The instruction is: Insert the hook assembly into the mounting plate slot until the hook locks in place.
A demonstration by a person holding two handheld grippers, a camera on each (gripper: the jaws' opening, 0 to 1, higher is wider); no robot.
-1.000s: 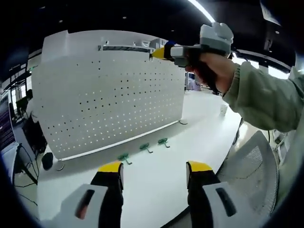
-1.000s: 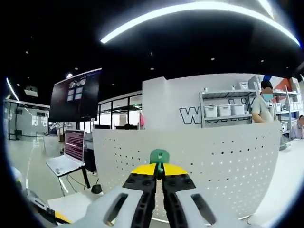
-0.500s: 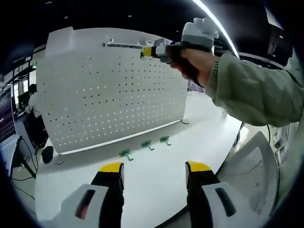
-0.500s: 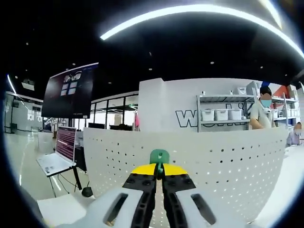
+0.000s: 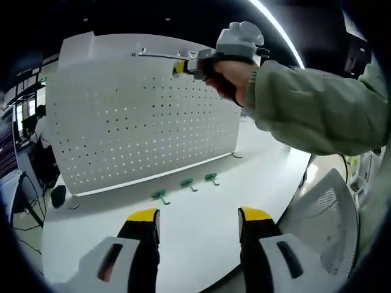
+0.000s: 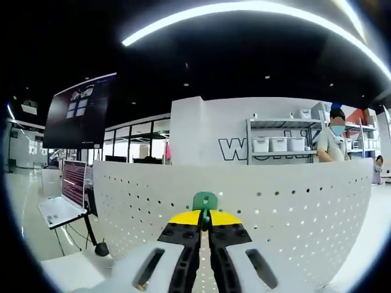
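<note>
My right gripper (image 6: 204,227), fingers clamped on a green hook (image 6: 204,202), faces the upper holes of the white pegboard (image 5: 140,122) just ahead, while my left gripper (image 5: 198,220), fingers apart, hangs over the bench (image 5: 201,201) near three spare hooks (image 5: 186,186).

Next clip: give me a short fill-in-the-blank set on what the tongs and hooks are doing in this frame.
1. The right tongs are shut on a ____ hook.
2. ____ spare hooks lie on the white table before the pegboard.
3. The left tongs are ____ and hold nothing.
4. The right tongs are near the pegboard's ____ edge.

Missing words: green; three; open; top
</note>
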